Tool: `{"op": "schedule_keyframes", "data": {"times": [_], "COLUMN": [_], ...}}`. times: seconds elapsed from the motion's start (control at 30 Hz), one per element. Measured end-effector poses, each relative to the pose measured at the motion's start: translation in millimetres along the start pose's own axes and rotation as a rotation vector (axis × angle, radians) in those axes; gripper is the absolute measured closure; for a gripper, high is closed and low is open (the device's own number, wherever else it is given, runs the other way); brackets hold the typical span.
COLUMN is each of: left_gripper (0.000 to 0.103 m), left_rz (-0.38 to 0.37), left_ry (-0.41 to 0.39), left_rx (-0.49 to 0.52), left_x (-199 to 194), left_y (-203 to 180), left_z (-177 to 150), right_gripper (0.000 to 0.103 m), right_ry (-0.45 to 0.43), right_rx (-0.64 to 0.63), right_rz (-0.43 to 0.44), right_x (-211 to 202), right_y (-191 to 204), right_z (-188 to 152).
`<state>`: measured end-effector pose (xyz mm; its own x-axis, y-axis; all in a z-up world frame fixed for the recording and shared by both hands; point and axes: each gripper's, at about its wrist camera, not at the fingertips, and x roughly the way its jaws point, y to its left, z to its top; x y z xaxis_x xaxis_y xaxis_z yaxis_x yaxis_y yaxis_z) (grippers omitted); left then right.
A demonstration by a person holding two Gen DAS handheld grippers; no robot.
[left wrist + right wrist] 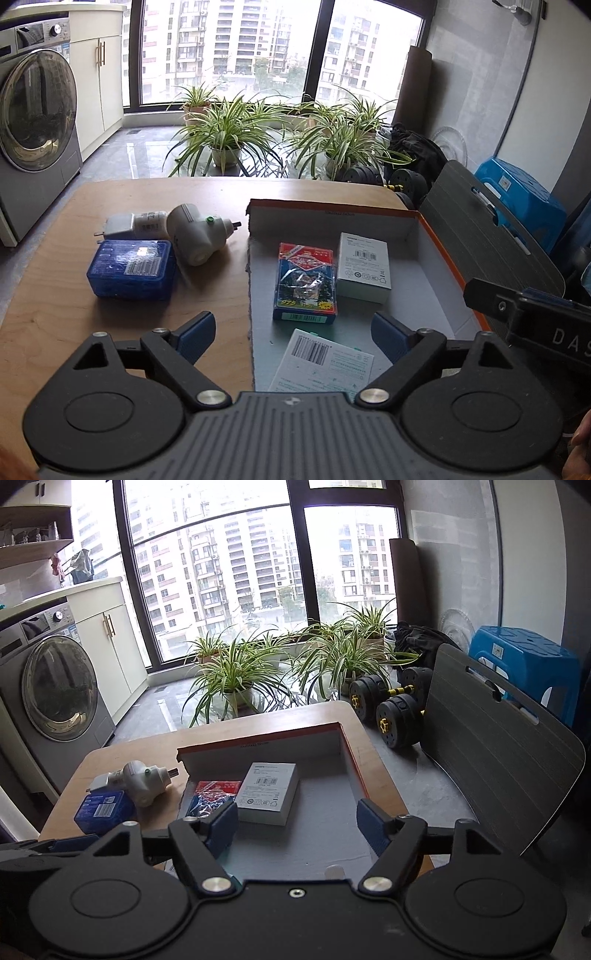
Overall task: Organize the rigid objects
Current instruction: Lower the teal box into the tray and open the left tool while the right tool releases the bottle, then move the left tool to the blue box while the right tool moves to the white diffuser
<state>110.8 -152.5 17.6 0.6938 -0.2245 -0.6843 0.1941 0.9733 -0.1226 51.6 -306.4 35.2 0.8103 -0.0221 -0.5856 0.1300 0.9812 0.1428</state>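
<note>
**Both tools open, box half filled, three bits still out on the counter**

Left tool [293, 334] is wide open with nothing between its blue pads, hanging over the near edge of the cardboard box [448, 258], roughly above where the box's left wall meets the wooden counter [55, 295]. Right tool [297, 825] is the same deal: jaws spread, empty, hovering over the near end of the box.

Inside the box, lying flat on the grey floor: a red-and-blue card pack [306, 282] on the left, a white carton [364, 266] just beside it on its right, close enough that I can't tell if they touch, and a white barcoded packet [325, 363] nearer to the camera, partly hidden by the left tool's body.

On the counter to the left of the box: a blue plastic case [131, 269] nearest, a white plug adapter [199, 234] just behind and to the right of it, and a small white charger [135, 226] at the far left, tucked up against the adapter.

Background: washing machine [55, 690] on the left, spider plants [236, 675] by the window, dumbbells [391, 709] on the floor at right.
</note>
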Motion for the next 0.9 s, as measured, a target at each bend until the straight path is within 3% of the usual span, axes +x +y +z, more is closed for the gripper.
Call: {"op": "schedule_keyframes", "data": {"times": [0.4,0.9], "left_gripper": [0.004,0.003], "left_rz": [0.069,0.161], "left_ry": [-0.033,-0.019], "left_rx": [-0.027,-0.125], "left_x": [-28,-41], "left_y": [37,100], "left_z": [-4,-21], "right_gripper": [0.014,0.014], "right_ry": [0.017,0.051], "right_rx": [-0.066,-0.131], "right_rz": [0.059,0.121], "right_x": [-9,-4], "right_y": [42,84], "right_z": [-5,-16]}}
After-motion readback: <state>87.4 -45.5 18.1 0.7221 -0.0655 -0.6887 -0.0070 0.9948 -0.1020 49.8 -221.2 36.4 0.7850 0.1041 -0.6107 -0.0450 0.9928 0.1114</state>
